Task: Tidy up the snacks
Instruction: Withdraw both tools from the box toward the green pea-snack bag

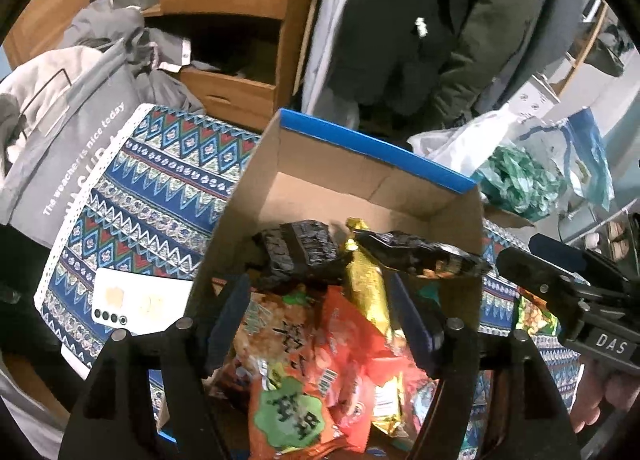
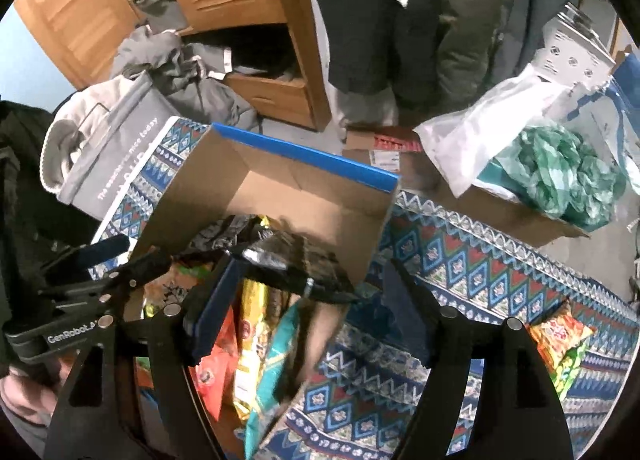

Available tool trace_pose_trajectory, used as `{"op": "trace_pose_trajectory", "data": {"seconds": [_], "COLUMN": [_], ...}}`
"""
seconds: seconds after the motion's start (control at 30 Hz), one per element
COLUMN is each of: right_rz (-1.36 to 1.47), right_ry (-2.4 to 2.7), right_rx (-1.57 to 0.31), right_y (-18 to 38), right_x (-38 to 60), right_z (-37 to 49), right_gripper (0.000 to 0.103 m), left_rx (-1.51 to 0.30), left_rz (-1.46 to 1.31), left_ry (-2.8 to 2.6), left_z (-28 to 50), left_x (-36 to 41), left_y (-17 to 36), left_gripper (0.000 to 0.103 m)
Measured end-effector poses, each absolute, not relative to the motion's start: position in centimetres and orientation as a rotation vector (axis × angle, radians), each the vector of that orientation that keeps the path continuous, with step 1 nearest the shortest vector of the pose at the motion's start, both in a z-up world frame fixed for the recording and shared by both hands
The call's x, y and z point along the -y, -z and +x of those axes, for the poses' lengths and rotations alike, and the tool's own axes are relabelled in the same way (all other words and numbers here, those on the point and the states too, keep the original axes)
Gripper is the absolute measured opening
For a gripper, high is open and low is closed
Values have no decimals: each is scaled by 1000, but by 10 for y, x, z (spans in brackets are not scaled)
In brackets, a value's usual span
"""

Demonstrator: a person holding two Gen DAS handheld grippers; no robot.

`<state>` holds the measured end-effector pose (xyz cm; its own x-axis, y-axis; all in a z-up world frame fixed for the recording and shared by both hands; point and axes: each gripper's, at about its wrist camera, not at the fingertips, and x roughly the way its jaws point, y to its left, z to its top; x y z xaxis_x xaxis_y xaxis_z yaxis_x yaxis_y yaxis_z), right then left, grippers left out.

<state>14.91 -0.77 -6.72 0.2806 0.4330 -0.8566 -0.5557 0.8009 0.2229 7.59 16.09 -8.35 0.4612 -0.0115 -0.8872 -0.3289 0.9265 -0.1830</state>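
Two grippers hover over the cardboard box (image 1: 362,164) on the patterned cloth (image 1: 152,196). Left gripper (image 1: 320,324): fingers spread apart, nothing held, above the snack packets (image 1: 304,372) heaped in the box's near end. Right gripper (image 2: 308,320): fingers wide apart, empty, straddling the box's right wall. Black packet (image 1: 298,250) lies at 12 o'clock atop the heap. One orange-green packet (image 2: 560,340) remains on the cloth at 3 o'clock. White phone (image 1: 140,302) sits at 9 o'clock.
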Motion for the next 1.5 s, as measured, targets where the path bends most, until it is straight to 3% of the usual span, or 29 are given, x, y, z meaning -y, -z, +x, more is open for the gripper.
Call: {"op": "trace_pose_trajectory", "data": {"seconds": [0.93,1.5], "right_rz": [-36,97], "right_ry": [-437,-337], "right_rx": [-1120,-1191], "right_y": [98,137], "right_x": [181,267], "right_z": [155,172], "right_gripper": [75,75], "left_rx": [-1090,-1172], "left_rz": [-234,-128], "left_ry": [-1,73], "left_z": [89,119], "left_x": [-41,51], "left_y": [69,100], "left_gripper": [74,74]}}
